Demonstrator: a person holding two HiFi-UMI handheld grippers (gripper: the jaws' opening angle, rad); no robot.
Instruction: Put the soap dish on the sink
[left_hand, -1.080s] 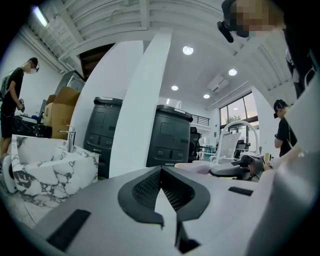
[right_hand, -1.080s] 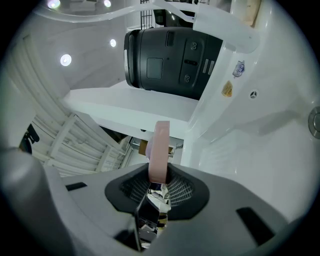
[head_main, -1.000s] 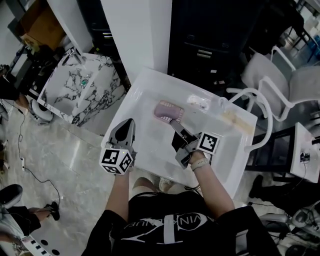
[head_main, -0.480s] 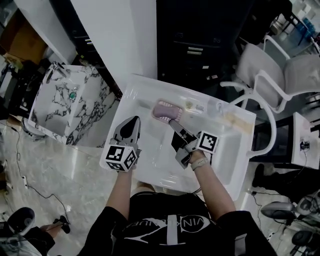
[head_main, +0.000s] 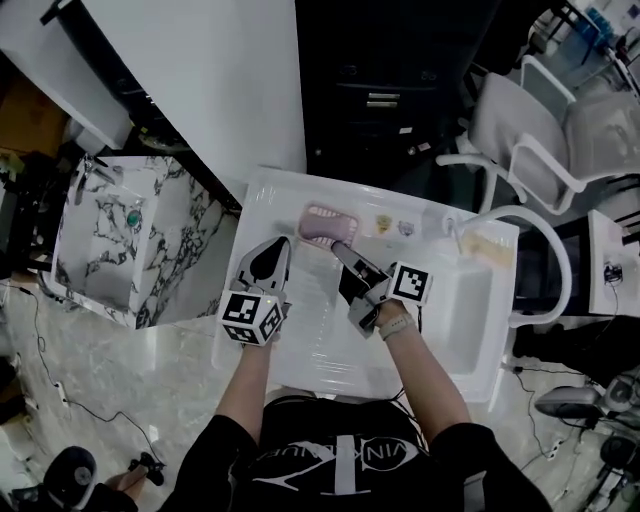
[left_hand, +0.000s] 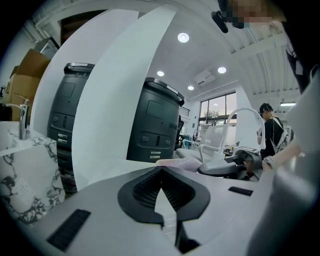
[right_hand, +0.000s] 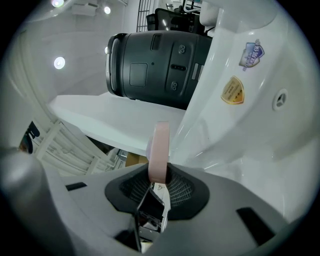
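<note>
The pink soap dish (head_main: 325, 224) hangs over the back part of the white sink (head_main: 300, 365), close to its rear ledge. My right gripper (head_main: 338, 249) is shut on the dish's near edge. In the right gripper view the dish (right_hand: 160, 145) stands edge-on between the jaws of that gripper (right_hand: 160, 172), with the sink's inner wall (right_hand: 250, 115) to the right. My left gripper (head_main: 277, 250) hovers over the sink's left side, shut and empty, just left of the dish. From the left gripper (left_hand: 161, 172) I see the dish (left_hand: 176, 161) and the right gripper (left_hand: 230, 167) ahead.
Two stickers (head_main: 392, 224) sit on the sink's back ledge. A marble basin (head_main: 100, 235) stands to the left, a black cabinet (head_main: 385, 95) behind, and white chairs (head_main: 530, 130) at the right. A person (left_hand: 272, 132) stands far off.
Both grippers have moved toward the sink's back. The left one has come in over the sink's left side beside the dish. The dish stays held in the right gripper.
</note>
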